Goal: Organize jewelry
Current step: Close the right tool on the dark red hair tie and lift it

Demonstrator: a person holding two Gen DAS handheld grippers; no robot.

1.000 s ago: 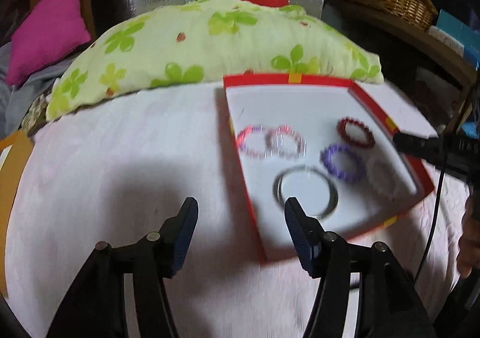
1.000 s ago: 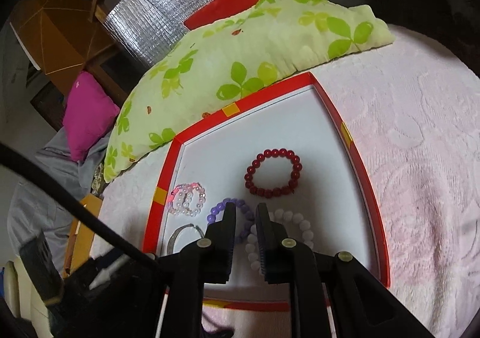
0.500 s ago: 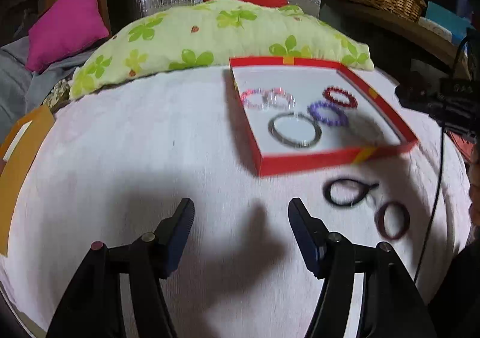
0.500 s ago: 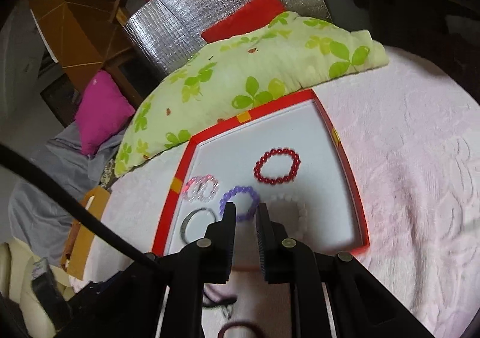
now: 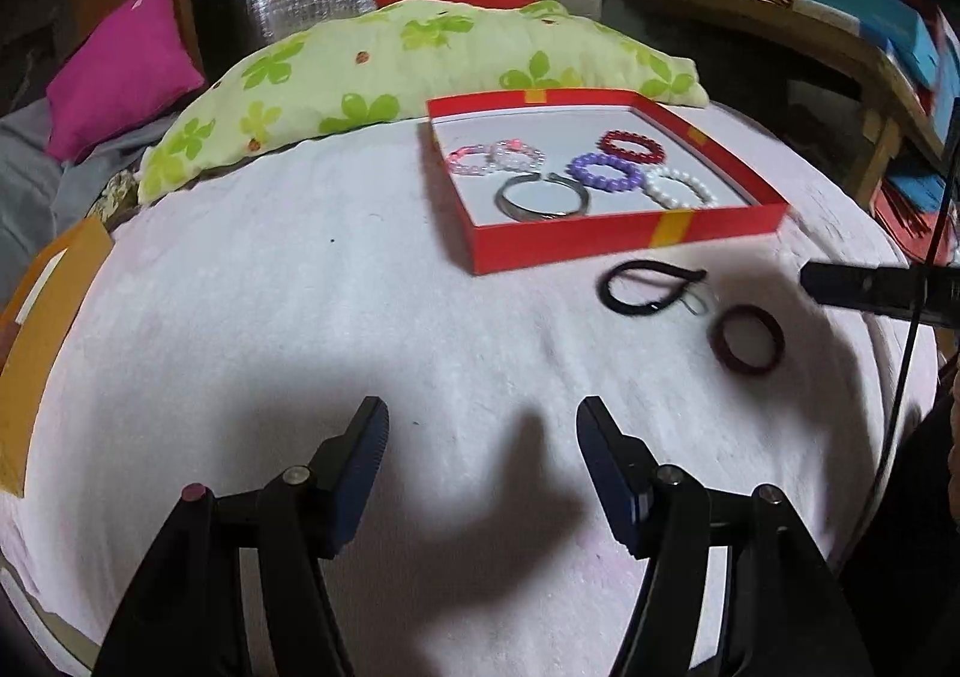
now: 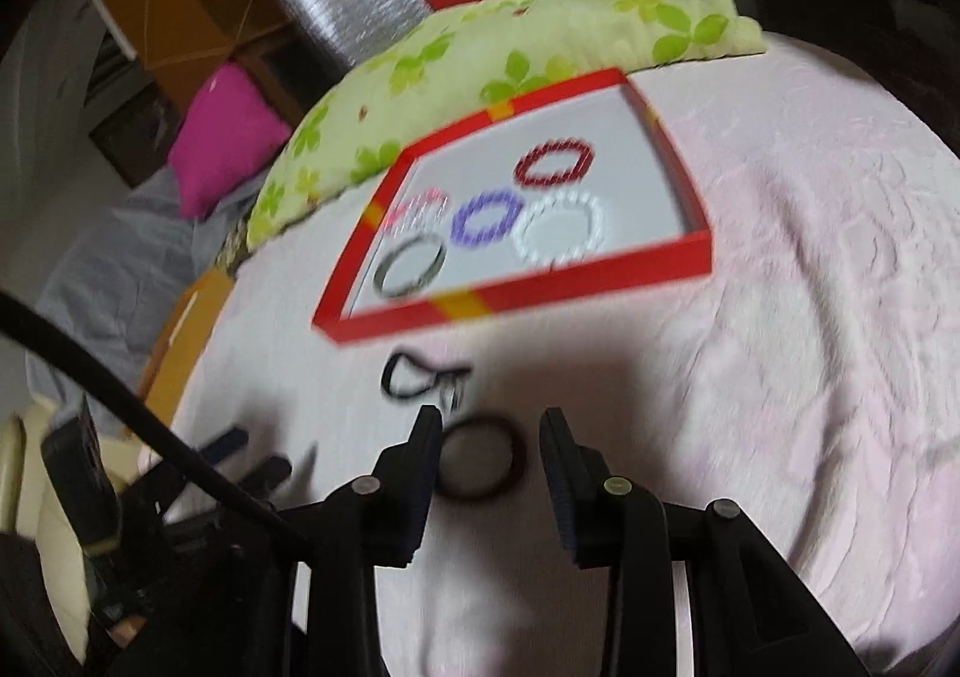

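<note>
A: Left to right. The left gripper (image 5: 480, 437) sits farther back from the red box (image 5: 624, 239) than a second ago, when its tips framed the steel bangle (image 5: 543, 195). Fingers stand wide apart, nothing between them, only pink blanket (image 5: 300, 317) beneath.

B: And the box contents?

A: Pink bead bracelets (image 5: 495, 159), steel bangle, purple bracelet (image 5: 606, 174), red bracelet (image 5: 631, 146), white bracelet (image 5: 678, 188), all lying inside. The white one, half a second ago under the right gripper's tips, now lies clear.

B: So that drop looks done. The right side?

A: The right gripper (image 6: 492, 440) has pulled back out of the box. Its fingers, nearly together a second ago, are opening, and the dark red ring (image 6: 480, 464) on the blanket shows between the tips, not pinched.

B: What's left?

A: Two pieces outside, in front of the box: the black hair tie (image 5: 651, 287) and the dark red ring beside it. Judgement: the ring is the next pick. The right view is blurred, so contact cannot be confirmed.
</note>
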